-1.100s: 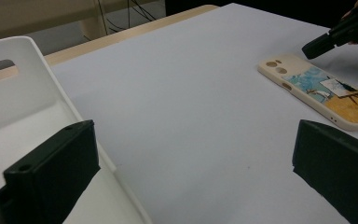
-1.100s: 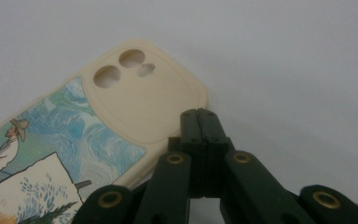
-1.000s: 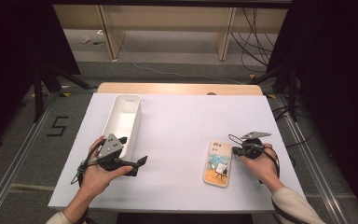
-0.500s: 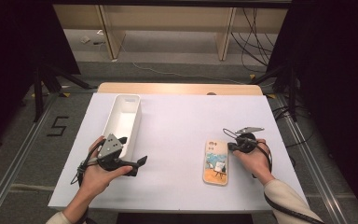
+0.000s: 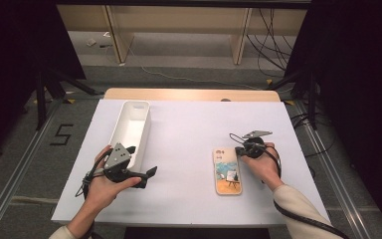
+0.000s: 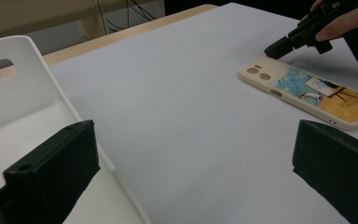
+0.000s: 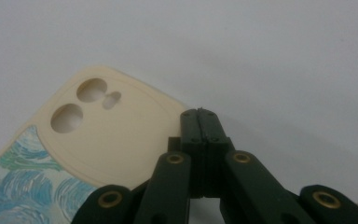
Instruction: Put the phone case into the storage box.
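From the high view I see the phone case (image 5: 227,171) lying flat on the white table (image 5: 189,129), at the right half, its long axis running away from me toward the far edge, camera cutouts at the far end; my right gripper (image 5: 237,149) sits just beside that far right corner, the right hand (image 5: 259,160) alongside the case's right edge; my left gripper (image 5: 146,175) is well apart from it, by the near end of the white bin (image 5: 129,132), jaws spread and pointing across the table toward the case; so I judge the right hand to be the one to work the case.

In the left gripper view my two jaws stand wide apart with nothing between them; the bin's wall (image 6: 32,79) is at the left jaw; across the bare table lies the case (image 6: 305,92), and the right gripper's tip (image 6: 279,46) hovers just above and beyond its cutout end; I cannot tell whether it touches.

In the right gripper view the jaws are pressed together, pinching nothing; the closed tip (image 7: 200,116) lies at the case's (image 7: 107,135) cutout-end corner, over its edge, the case stretching away to the lower left; I reckon the next move turns on this; the case lies left of the shut tip, so either the jaws must open to take the edge, or the tip can nudge it sideways.
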Demonstrator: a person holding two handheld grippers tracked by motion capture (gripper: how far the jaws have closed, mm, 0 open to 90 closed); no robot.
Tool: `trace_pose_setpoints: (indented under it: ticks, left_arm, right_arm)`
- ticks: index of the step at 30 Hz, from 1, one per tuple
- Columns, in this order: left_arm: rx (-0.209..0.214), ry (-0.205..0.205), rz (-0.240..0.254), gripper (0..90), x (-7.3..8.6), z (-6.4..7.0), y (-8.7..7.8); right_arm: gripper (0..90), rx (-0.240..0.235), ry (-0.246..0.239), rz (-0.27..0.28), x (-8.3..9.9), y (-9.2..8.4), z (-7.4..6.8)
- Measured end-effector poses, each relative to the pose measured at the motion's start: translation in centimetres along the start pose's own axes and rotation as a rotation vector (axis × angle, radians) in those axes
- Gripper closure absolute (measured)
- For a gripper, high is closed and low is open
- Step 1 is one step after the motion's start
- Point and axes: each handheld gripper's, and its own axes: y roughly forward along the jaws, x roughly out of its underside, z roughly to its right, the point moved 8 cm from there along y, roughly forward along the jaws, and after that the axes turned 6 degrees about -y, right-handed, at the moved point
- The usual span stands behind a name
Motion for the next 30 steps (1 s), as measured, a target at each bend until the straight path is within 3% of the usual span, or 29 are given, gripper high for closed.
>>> trace_pose_setpoints:
  ticks: [30]
  left_arm:
    - [0.001,0.008,-0.002,0.3,0.0,0.1,0.0]
  right_arm:
    - [90.0,-0.046,-0.028,0.012,-2.3,2.0,-2.6]
